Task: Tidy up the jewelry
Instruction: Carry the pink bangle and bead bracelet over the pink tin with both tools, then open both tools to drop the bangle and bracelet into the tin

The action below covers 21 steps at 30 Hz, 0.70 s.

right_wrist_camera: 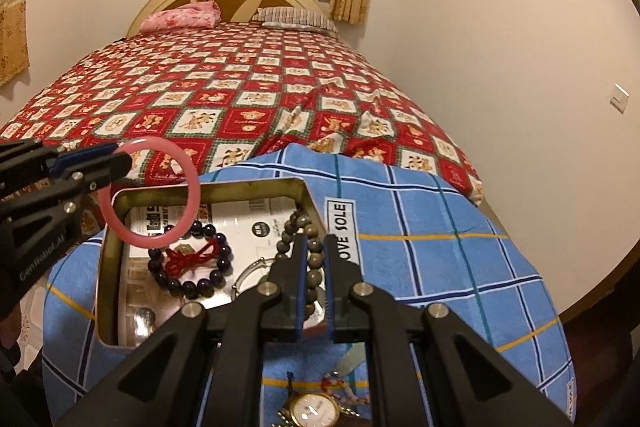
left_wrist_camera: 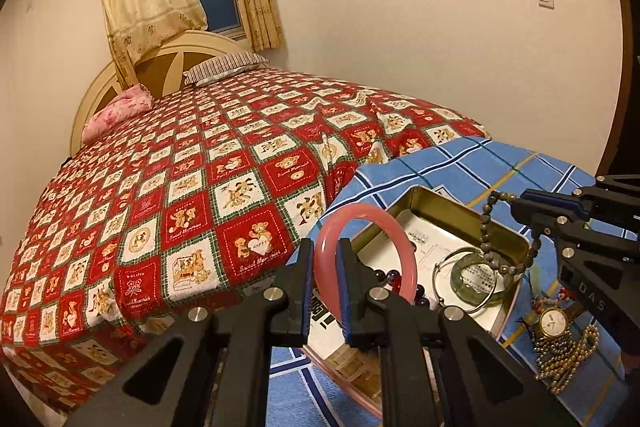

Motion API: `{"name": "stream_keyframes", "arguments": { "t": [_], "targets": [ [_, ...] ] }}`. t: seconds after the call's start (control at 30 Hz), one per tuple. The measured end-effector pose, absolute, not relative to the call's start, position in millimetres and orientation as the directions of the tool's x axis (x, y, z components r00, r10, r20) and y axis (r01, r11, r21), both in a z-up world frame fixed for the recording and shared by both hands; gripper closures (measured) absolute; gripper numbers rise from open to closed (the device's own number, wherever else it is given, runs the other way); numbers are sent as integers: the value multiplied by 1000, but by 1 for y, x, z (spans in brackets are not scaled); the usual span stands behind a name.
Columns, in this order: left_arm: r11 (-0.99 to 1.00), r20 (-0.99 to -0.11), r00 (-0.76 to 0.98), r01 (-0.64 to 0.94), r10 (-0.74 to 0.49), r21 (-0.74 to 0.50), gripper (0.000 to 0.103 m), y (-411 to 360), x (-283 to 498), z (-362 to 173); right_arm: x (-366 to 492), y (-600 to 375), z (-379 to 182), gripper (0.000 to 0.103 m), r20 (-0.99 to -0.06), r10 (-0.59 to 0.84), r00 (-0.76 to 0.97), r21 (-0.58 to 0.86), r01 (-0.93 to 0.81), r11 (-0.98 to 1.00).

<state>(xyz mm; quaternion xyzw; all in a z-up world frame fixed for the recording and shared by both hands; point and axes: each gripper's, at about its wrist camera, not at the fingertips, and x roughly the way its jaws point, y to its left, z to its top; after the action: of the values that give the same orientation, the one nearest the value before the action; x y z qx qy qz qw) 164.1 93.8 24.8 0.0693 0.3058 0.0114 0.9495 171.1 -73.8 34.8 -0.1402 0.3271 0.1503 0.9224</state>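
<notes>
My left gripper is shut on a pink bangle and holds it above the near left part of an open metal tin. From the right wrist view the bangle hangs over the tin's left corner. My right gripper is shut on a grey-green bead bracelet, which dangles over the tin's right rim. In the tin lie a dark purple bead bracelet with a red knot, a green jade bangle and a thin silver bangle.
The tin sits on a blue checked cloth at the foot of a bed with a red bear quilt. A gold watch, a gold bead chain and a pale jade pendant lie on the cloth by the tin.
</notes>
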Motion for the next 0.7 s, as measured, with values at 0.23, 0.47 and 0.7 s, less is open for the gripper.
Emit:
{"name": "stream_keyframes", "arguments": {
  "t": [0.23,0.47,0.7],
  "targets": [
    [989,-596,800,19,72,145,93,96,168,16,176,-62,23,94,-662,200,722,-156,-395,905],
    [988,-608,791,25,72,150,93,95,171,10,178,-52,14,94,-676,215,705,-152,-419,895],
    [989,-614,786,29,69,148,93,95,172,6,179,-47,6,94,-690,220,689,-147,-431,890]
  ]
}}
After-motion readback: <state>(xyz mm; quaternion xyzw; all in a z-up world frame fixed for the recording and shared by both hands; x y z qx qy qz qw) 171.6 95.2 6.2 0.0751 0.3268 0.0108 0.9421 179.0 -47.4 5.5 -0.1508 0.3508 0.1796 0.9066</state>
